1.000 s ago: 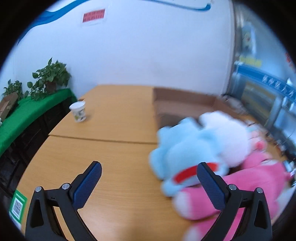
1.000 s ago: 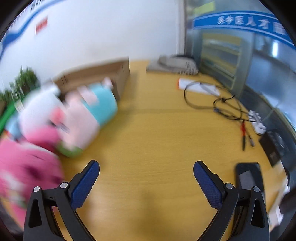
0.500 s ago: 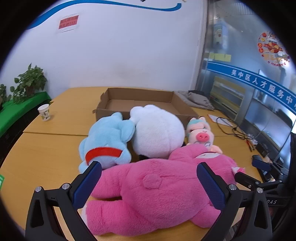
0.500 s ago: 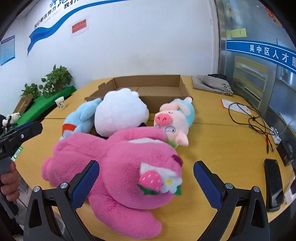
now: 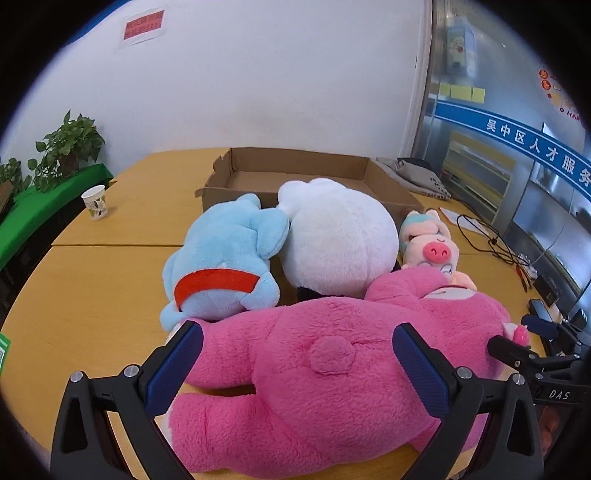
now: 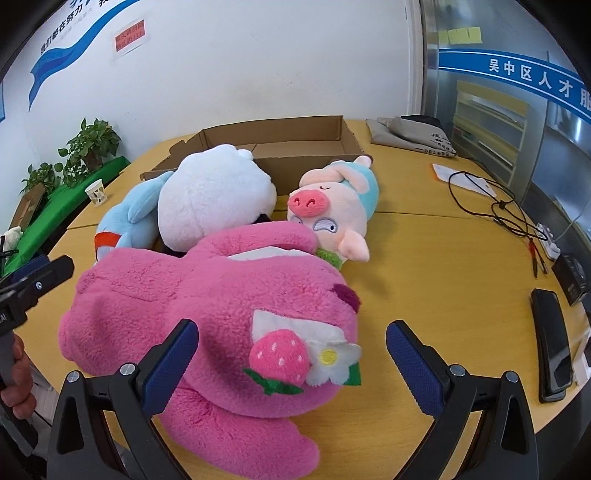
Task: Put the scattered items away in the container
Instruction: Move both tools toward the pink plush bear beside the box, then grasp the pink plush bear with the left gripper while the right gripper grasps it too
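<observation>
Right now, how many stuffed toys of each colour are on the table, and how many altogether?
Pink: 1, the big pink bear
Blue: 1, the blue plush with a red collar
White: 1, the round white plush
Peach-pink: 1, the little pig in a teal hat
Total: 4 toys, none yet inside the cardboard box.

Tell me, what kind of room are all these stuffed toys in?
Probably an office or a public service centre, not a home. A blue sign with Chinese lettering runs across glass panels, a red notice is stuck on the white wall, and cables lie on the big wooden table.
</observation>
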A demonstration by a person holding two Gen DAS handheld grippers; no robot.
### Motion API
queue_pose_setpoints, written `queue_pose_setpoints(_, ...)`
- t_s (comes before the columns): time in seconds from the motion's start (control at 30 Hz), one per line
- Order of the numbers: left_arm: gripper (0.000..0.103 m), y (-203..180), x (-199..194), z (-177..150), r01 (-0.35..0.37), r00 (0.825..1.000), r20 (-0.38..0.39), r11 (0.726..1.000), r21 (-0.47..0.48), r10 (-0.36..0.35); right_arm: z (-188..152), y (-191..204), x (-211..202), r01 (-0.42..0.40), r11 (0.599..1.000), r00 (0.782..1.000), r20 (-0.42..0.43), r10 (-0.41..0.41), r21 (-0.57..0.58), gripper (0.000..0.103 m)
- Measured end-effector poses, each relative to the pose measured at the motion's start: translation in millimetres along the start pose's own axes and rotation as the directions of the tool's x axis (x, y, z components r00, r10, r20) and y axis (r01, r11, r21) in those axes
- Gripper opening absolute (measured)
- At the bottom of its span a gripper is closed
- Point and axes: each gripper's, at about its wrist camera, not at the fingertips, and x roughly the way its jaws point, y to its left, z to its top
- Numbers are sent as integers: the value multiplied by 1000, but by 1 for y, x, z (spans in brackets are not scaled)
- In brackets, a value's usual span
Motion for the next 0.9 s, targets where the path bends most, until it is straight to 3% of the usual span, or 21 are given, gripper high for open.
queue_pose_setpoints(0.2,102,16,30,-1,68,991,-114,994,-81,-77,3,4,19,-33,999,999,-19,33,-32,103)
queue_pose_setpoints(0.33,102,33,52,-3,168,957,-199,965,-203,-209,7,2,31,-74,997,997,-33,73,-28,103)
queue_pose_setpoints(0.43,103,39,65,-7,203,936,-239,951,-232,-258,8,-1,37,-98,995,994,-41,98,4,103)
queue_pose_setpoints(0.7,103,36,66,-10,203,934,-251,956,-213,-255,2,7,49,-64,998,998,-7,64,24,103)
queue_pose_setpoints(0.9,103,34,64,-11,213,933,-250,958,-192,-257,3,-3,45,-141,989,990,21,142,-46,103)
